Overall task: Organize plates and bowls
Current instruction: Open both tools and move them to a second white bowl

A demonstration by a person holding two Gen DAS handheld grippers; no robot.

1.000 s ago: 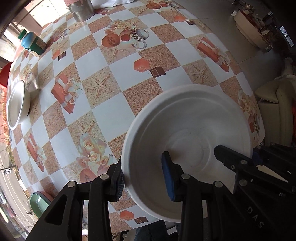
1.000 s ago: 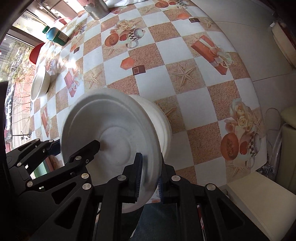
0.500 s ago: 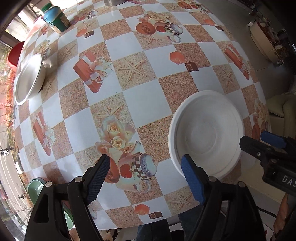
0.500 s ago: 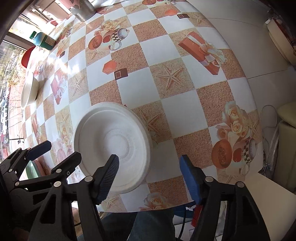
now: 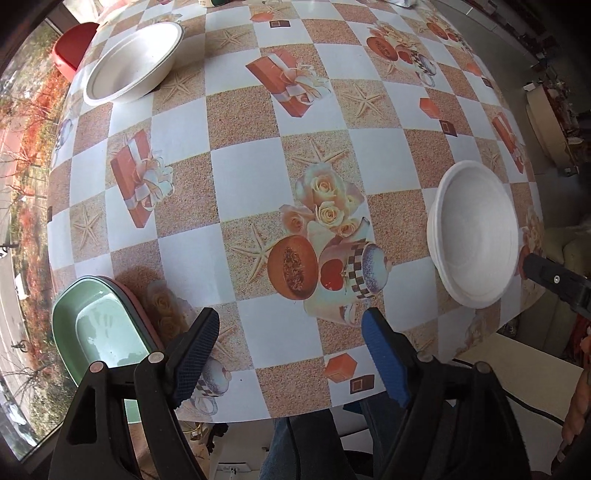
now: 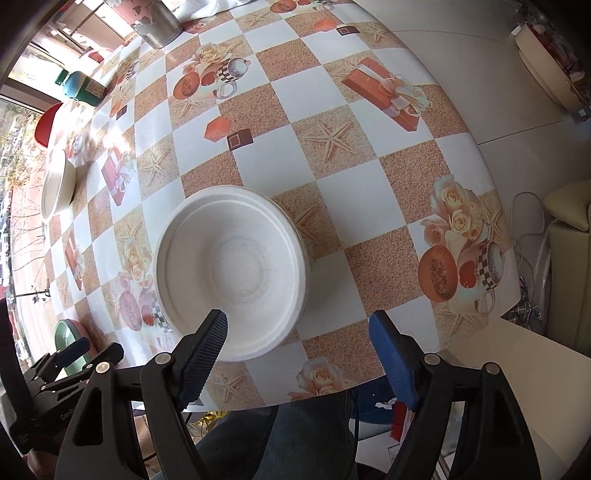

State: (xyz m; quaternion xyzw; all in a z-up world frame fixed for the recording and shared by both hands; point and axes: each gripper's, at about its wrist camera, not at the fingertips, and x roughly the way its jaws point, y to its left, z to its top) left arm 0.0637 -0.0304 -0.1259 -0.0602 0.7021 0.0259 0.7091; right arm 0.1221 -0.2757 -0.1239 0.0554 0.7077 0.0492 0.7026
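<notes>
A stack of white bowls (image 6: 231,275) sits on the patterned table near its front edge; it also shows at the right of the left wrist view (image 5: 474,232). My right gripper (image 6: 299,350) is open and empty just in front of the stack. My left gripper (image 5: 290,349) is open and empty above the table's front edge. Another white bowl (image 5: 133,62) sits at the far left, also in the right wrist view (image 6: 55,184). A green dish on a pink one (image 5: 92,328) sits at the near left corner, left of my left gripper.
A teal bottle (image 6: 83,86) and a metal pot (image 6: 159,22) stand at the table's far side. A red stool (image 5: 72,48) is beyond the far left edge. A cream sofa (image 6: 570,218) and cables lie right of the table.
Both grippers let go of the white bowls and opened. Both pulled back toward the table's front edge; the left one swung left, away from the stack.
</notes>
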